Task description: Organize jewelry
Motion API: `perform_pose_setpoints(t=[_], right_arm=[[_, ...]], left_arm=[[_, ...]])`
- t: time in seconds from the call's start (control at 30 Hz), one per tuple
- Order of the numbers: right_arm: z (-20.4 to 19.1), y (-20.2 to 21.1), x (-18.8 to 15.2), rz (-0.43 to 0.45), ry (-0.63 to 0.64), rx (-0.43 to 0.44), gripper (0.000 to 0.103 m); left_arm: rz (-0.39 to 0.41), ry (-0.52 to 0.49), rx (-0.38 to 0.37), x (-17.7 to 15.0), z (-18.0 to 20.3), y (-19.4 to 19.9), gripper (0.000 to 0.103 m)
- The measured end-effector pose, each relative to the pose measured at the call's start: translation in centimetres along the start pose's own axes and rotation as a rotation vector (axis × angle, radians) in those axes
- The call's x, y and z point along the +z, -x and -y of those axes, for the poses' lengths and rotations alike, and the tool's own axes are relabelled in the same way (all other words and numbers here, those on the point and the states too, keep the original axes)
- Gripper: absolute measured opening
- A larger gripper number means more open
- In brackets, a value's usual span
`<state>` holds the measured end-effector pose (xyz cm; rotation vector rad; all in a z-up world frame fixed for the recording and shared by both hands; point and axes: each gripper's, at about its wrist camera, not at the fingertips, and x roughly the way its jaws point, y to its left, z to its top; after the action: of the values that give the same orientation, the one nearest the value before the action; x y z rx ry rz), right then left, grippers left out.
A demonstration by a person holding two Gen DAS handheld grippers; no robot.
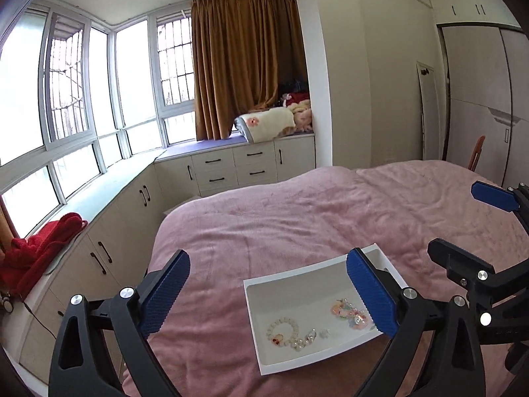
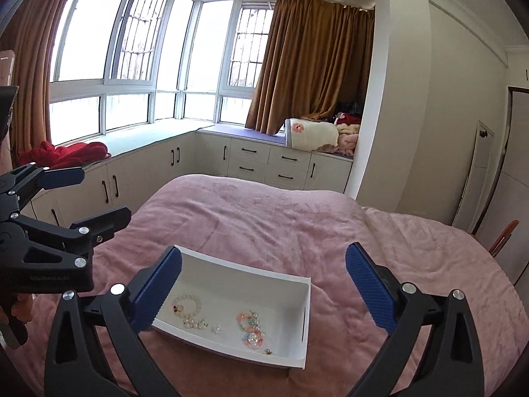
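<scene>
Nothing is being gripped by left tongs (image 1: 267, 292) or right tongs (image 2: 264, 289), both wide open w/ jewelry (image 2: 211, 321) apparently all being kept in white tray (image 2: 305, 301) on bed (image 2: 264, 218).

White tray (image 2: 307, 314), pink bedspread (image 2: 264, 225), brown curtain (image 2: 310, 63).

Legible text: none. One embossed line of lettering stands on the black body of the left gripper (image 2: 62, 195), seen from the right wrist view; too blurred to read. No labels, brands, numbers or signs elsewhere.
</scene>
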<state>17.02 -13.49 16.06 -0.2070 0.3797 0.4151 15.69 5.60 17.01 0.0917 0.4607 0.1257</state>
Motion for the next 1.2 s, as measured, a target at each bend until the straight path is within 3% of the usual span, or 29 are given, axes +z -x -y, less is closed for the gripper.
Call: perform_pose_setpoints(t=[0.23,0.4,0.63,0.83,1.2], right_arm=[[0.1,1.6,-3.0,0.032,-0.045,-0.005,0.098],[-0.4,0.9,-5.3,0.034,-0.048,-0.004,0.098],[-0.5,-0.6,-8.7,0.035,-0.066,0.004,0.098],[-0.9,-3.1,-11.8,-0.014,-0.062,0.016,0.098],[-2.0,-5.1,-15.6,-0.023,-0.043,0.025,0.098]], left_arm=[[0.041,0.070,0.029,-3.0,-0.3,3.5,0.100],[0.009,0.063,0.048,-5.5,0.3,3.1,0.100],[0.006,0.091,0.072,-9.0,0.6,1.0,0.100],[-0.066,0.080,0.093,-12.3,1.3,-2.8,0.100],[-0.095,0.081,0.074,-16.4,2.2,-6.3,0.100]])
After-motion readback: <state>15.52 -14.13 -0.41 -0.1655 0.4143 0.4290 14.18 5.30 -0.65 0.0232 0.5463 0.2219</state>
